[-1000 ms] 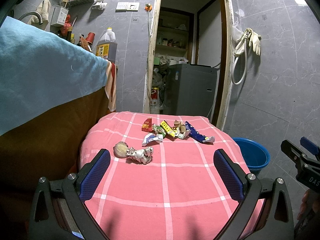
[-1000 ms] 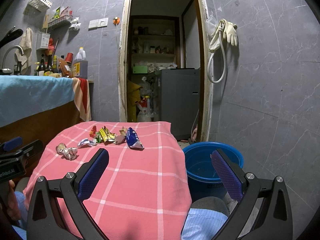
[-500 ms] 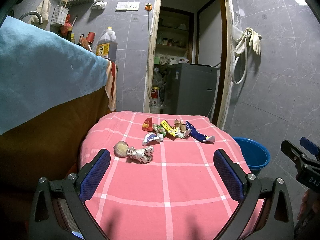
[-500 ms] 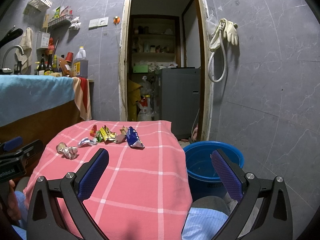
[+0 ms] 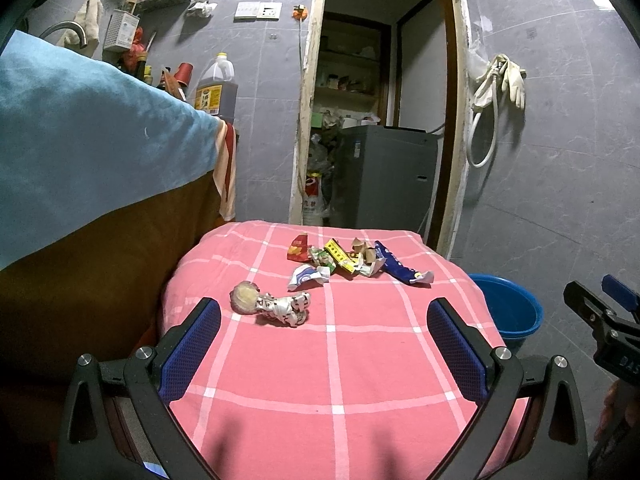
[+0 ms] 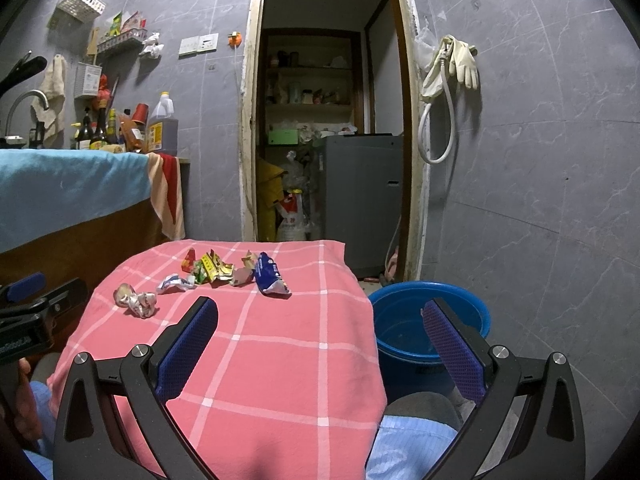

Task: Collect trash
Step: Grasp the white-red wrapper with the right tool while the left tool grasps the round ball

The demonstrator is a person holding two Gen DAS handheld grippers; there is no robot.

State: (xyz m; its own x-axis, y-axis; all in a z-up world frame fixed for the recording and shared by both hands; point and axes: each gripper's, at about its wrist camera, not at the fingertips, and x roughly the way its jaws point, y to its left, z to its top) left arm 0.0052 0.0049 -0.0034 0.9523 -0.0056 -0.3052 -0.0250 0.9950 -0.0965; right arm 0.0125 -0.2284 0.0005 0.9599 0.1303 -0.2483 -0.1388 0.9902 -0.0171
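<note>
Several crumpled wrappers lie on a pink checked cloth (image 5: pixel 360 364) over a small table. Nearest my left gripper (image 5: pixel 324 320) is a white printed wad (image 5: pixel 272 306) with a pale round end; behind it lie a white-blue wrapper (image 5: pixel 306 276), a red packet (image 5: pixel 298 248), a yellow wrapper (image 5: pixel 338 254) and a blue packet (image 5: pixel 394 266). Both grippers stand open and hold nothing. My right gripper (image 6: pixel 320 318) hovers over the cloth's right edge, with the blue packet (image 6: pixel 270 274) ahead and a blue bucket (image 6: pixel 430 328) on the floor at the right.
A counter draped in blue cloth (image 5: pixel 80 140) rises at the left with bottles and a large oil jug (image 5: pixel 216 88). An open doorway with a grey appliance (image 5: pixel 386 176) lies behind. Gloves and a hose (image 5: pixel 496 92) hang on the tiled right wall. A person's knee (image 6: pixel 412 432) shows below.
Both views have shifted very slightly; the wrappers, the cloth and the bucket stay in place and both grippers remain open.
</note>
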